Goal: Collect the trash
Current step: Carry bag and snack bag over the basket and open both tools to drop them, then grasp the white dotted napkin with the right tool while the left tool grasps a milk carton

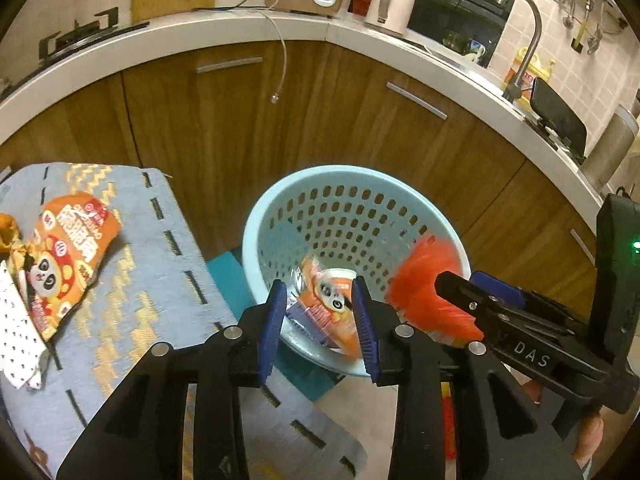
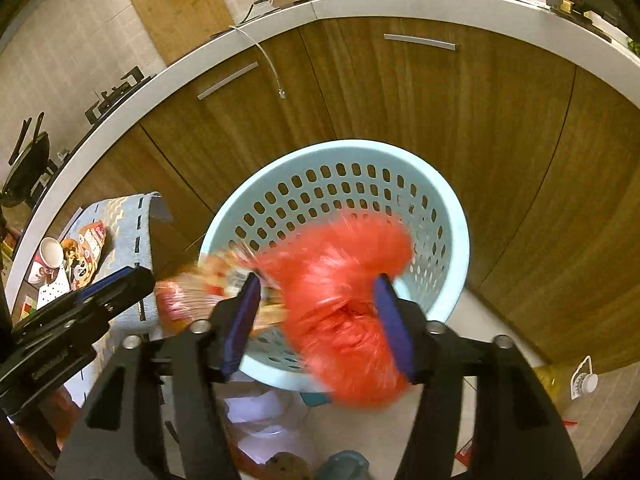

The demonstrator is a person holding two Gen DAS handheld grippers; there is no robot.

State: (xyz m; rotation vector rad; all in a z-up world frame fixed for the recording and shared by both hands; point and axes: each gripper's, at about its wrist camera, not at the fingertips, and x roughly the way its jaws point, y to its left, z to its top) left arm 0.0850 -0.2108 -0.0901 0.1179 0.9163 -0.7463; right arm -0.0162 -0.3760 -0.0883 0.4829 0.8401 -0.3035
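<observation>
A light blue perforated basket (image 1: 352,196) (image 2: 360,160) stands on the floor before wooden cabinets. In the left wrist view my left gripper (image 1: 320,316) is open above its near rim; an orange panda snack wrapper (image 1: 326,296) lies inside the basket between the fingers. My right gripper (image 2: 316,320) is open over the basket; a blurred red plastic bag (image 2: 344,300) (image 1: 432,292) is between its jaws, which are wide apart, and seems to be falling. Another orange panda wrapper (image 1: 64,256) lies on the blue-grey mat (image 1: 160,272).
A white dotted cloth (image 1: 16,340) and a cup (image 2: 50,256) sit on the mat's left. The counter (image 1: 240,28) holds a rice cooker, kettle and faucet. More litter and a bottle (image 2: 576,384) lie on the floor near the basket.
</observation>
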